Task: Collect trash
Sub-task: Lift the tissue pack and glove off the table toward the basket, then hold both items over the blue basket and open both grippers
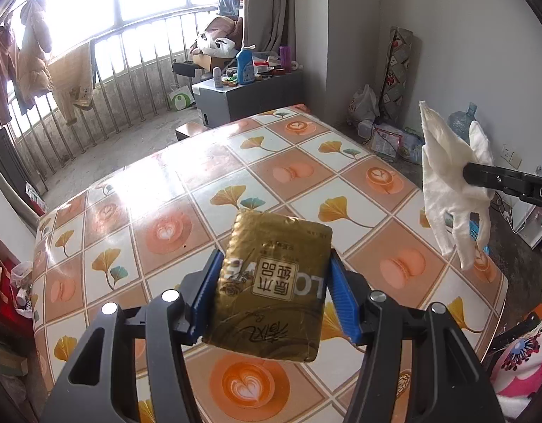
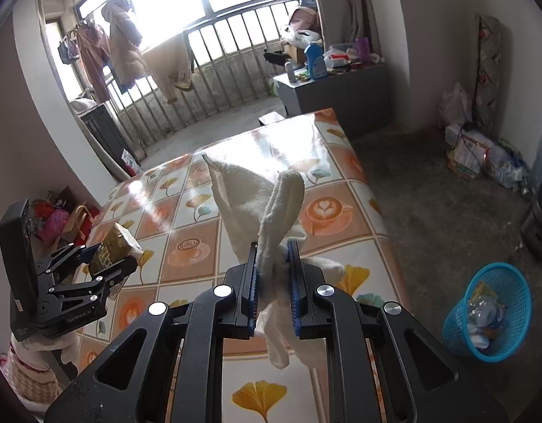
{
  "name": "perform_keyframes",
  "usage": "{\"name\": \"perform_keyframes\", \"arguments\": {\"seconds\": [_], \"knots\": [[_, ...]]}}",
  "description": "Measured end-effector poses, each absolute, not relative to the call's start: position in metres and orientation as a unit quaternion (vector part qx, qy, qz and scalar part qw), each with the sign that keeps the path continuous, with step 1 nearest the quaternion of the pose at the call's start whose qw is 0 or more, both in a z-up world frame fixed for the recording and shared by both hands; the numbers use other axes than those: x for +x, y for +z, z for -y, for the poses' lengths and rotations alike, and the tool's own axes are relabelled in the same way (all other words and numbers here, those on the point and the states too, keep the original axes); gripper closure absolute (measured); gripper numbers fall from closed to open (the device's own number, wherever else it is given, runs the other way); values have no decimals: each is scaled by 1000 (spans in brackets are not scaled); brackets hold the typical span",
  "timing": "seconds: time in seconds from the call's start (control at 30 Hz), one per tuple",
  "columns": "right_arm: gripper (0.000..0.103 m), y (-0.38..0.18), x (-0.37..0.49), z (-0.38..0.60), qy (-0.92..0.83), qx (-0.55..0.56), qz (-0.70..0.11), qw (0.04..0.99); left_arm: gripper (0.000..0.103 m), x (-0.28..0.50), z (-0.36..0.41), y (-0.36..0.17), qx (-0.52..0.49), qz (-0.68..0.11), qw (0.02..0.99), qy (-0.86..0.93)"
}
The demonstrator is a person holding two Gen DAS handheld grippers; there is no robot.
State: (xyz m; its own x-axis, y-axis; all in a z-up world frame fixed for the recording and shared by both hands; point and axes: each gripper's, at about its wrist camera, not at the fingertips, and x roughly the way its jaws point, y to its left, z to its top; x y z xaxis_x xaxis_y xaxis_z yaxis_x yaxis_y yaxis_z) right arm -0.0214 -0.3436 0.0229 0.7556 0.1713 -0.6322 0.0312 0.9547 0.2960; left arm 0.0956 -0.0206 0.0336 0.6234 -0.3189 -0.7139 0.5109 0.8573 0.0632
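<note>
Trash filled both tools: the left gripper clamped a gold packet above the table, and the right gripper pinched a white tissue. At four o'clock, on the floor beyond the table, a blue basket held crumpled wrappers.

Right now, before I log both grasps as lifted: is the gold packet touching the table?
Apart. In the right wrist view the gold packet sits clamped in the left gripper, raised above the table, with tablecloth visible beneath.

Gold packet, white tissue, blue basket
</note>
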Motion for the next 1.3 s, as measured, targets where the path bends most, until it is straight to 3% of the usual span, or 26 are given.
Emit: {"name": "perform_keyframes", "arguments": {"seconds": [0.4, 0.7, 1.07, 1.3], "knots": [[90, 55, -74, 422, -73, 167, -271, 945, 46, 86, 106, 84, 151, -305, 879, -335], [90, 38, -122, 500, -202, 212, -241, 925, 46, 81, 221, 97, 159, -304, 822, -455], [90, -40, -139, 592, -304, 325, -273, 853, 46, 71, 389, 24, 158, -403, 712, -553], [89, -85, -135, 648, -338, 382, -283, 812, 46, 67, 491, -15, 161, -421, 683, -574]]}}
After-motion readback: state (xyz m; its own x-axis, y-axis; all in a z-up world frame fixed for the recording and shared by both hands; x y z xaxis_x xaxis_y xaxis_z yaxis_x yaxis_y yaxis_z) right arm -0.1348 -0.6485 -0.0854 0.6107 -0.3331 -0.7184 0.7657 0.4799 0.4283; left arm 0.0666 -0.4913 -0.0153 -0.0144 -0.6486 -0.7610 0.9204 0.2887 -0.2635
